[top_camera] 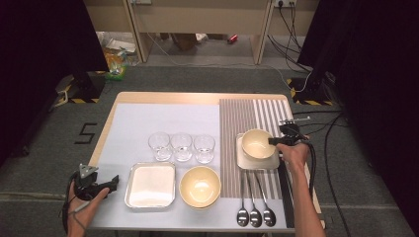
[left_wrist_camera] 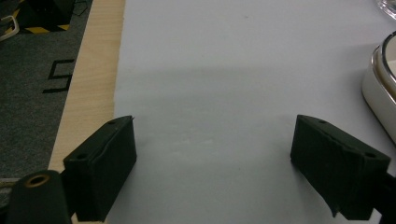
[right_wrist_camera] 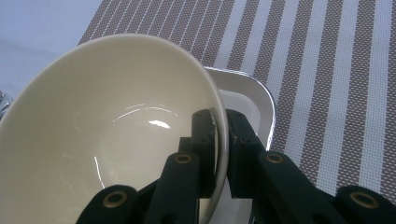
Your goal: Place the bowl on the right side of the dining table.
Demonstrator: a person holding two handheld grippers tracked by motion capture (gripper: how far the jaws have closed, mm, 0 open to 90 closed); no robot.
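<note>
One cream bowl [right_wrist_camera: 107,135], tilted over the square tray [right_wrist_camera: 261,95] at the table's 3 o'clock, rim pinched by the right gripper [right_wrist_camera: 222,135] for placing on the tray. Left gripper [left_wrist_camera: 215,154], 8 o'clock, jaws spread wide, idle.

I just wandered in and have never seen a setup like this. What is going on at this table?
A person is laying out tableware with a hand-held gripper in each hand. The right gripper is clamped on the rim of a cream bowl, holding it tilted over a square tray on the striped mat. The left gripper rests open near the table's near-left corner, holding nothing.
</note>
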